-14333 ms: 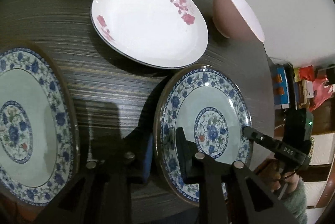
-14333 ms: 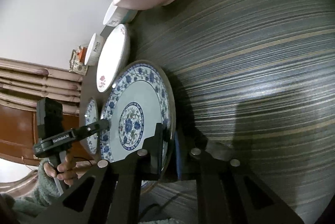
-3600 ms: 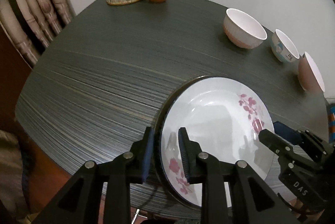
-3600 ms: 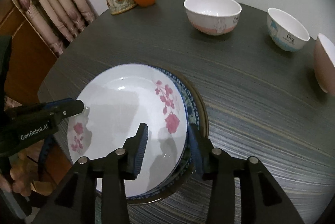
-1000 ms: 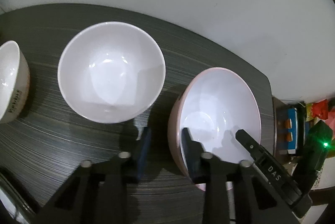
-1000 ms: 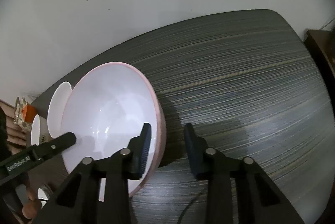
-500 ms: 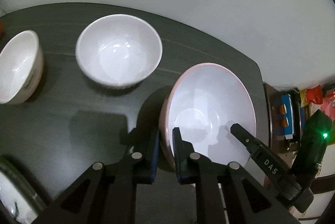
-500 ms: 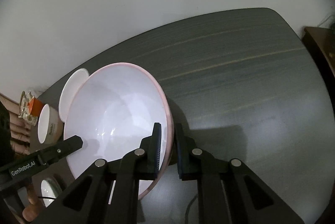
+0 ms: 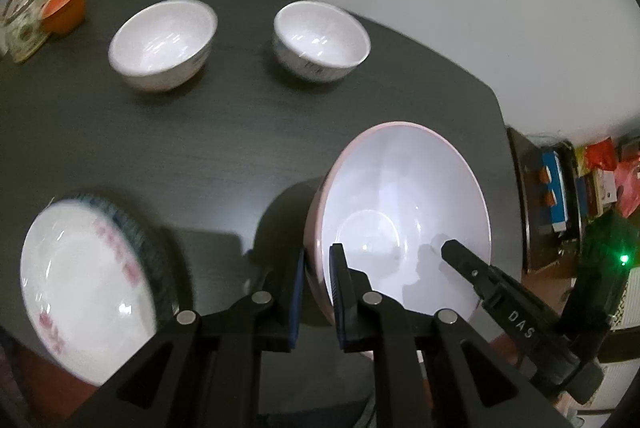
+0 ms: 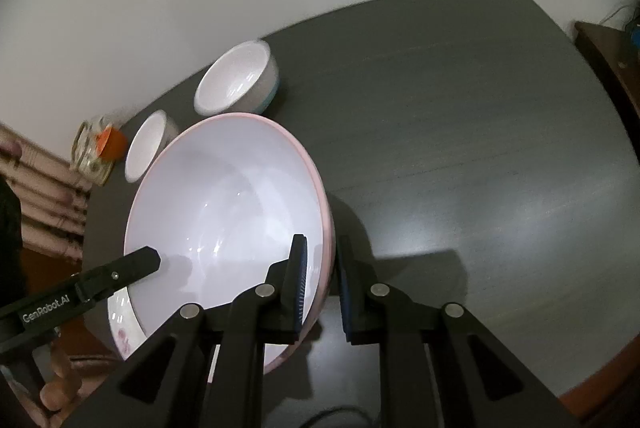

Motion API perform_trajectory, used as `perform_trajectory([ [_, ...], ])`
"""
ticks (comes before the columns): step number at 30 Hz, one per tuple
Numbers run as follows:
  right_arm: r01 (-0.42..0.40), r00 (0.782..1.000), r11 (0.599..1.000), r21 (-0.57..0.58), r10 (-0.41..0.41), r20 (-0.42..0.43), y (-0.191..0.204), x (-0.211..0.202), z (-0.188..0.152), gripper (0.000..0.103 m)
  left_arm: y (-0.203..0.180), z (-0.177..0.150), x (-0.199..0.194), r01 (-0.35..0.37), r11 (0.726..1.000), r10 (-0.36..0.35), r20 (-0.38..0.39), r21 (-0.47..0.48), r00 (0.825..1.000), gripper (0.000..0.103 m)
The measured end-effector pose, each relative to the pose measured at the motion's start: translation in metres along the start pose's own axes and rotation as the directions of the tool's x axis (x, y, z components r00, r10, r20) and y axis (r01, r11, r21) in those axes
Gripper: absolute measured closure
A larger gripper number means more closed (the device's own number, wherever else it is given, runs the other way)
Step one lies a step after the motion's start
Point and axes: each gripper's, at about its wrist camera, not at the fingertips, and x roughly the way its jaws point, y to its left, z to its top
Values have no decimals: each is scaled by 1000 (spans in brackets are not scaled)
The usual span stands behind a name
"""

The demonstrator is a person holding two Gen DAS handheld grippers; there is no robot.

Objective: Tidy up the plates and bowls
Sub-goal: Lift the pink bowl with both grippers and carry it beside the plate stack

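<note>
A large pink bowl (image 9: 404, 211) with a white inside hangs above the dark table, gripped on opposite sides of its rim. My left gripper (image 9: 317, 268) is shut on its left rim. In the right wrist view the same pink bowl (image 10: 224, 211) fills the left half, and my right gripper (image 10: 322, 260) is shut on its right rim. Two smaller white bowls (image 9: 162, 43) (image 9: 322, 41) stand at the far side of the table. A stack of plates (image 9: 86, 288), topped by a white one with pink flowers, lies at the near left.
A teapot and an orange lidded cup (image 9: 64, 7) sit at the table's far left corner. The dark table (image 10: 480, 147) stretches bare to the right of the bowl. A shelf with colourful items (image 9: 580, 179) stands beyond the right edge. A hand (image 10: 56, 392) holds the left gripper.
Both grippers closed on the pink bowl's rim, lifted it and carried it away from the wall side. The two white bowls now lie farther off and the plate stack has come into view.
</note>
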Motion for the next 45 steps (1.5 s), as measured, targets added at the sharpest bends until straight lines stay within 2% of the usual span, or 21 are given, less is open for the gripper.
perform_trajectory([
  [8,-4,1000,1000,-29,4,-27,42,1,-54,86,39,-51,-10,-26,999,25,-15,-23,1000,90],
  [16,0,999,999,-42,-2,-47,49,7,-77,85,64,-76,-12,-58,998,58,-1,-23,998,90],
  [23,22,999,999,-44,-24,-48,52,15,-82,85,63,-76,0,-46,999,46,13,-25,999,90],
  [29,48,998,997,-62,-50,-37,50,20,-85,85,59,-79,5,-64,998,64,37,-2,997,90],
  [37,50,997,998,-46,-52,-49,46,28,-86,85,60,-77,16,-69,998,69,18,-5,997,90],
  [41,53,997,997,-49,-55,-52,45,30,-86,83,58,-76,19,-76,997,76,29,5,997,90],
  [45,41,997,999,-36,-43,-60,44,32,-86,77,62,-77,20,-46,999,46,16,-17,999,90],
])
